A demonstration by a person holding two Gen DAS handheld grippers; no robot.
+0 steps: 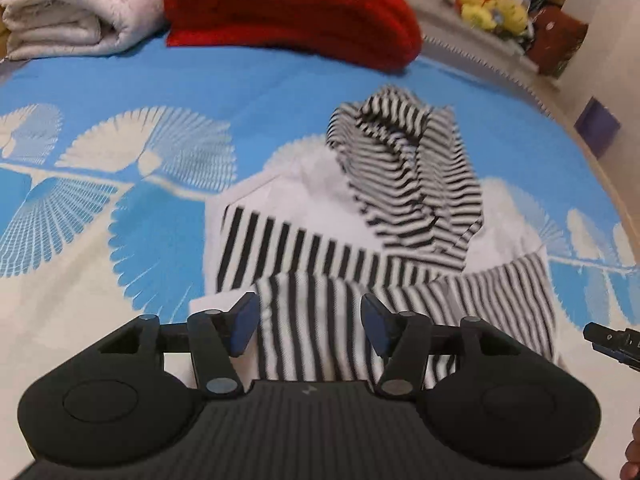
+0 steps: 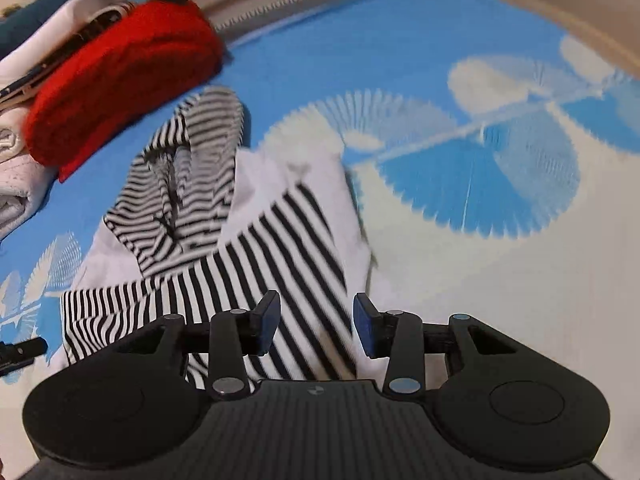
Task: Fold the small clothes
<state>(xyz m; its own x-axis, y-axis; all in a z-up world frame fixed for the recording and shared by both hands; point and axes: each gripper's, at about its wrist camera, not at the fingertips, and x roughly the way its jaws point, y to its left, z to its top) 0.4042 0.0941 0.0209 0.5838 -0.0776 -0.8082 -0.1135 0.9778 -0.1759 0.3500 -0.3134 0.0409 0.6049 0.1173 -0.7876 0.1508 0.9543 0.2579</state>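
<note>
A small black-and-white striped hooded garment [image 1: 400, 208] [image 2: 240, 240] lies partly folded on the blue and white bedspread [image 1: 120, 160], hood at the far end. My left gripper [image 1: 310, 320] hovers open over the garment's near striped edge; the cloth lies beneath its jaws and the pads do not press on it. My right gripper [image 2: 316, 316] is also open, just above the other near corner of the same striped cloth, with nothing pinched. Each gripper's tip shows at the edge of the other's view: right gripper [image 1: 612, 342], left gripper [image 2: 20, 350].
A red knit bundle [image 1: 288, 12] [image 2: 120, 80] and a folded white blanket [image 1: 72, 12] sit at the far side of the bed. Yellow plush toys [image 1: 492, 8] lie beyond the bed's edge. Bare bedspread [image 2: 500, 260] extends right of the garment.
</note>
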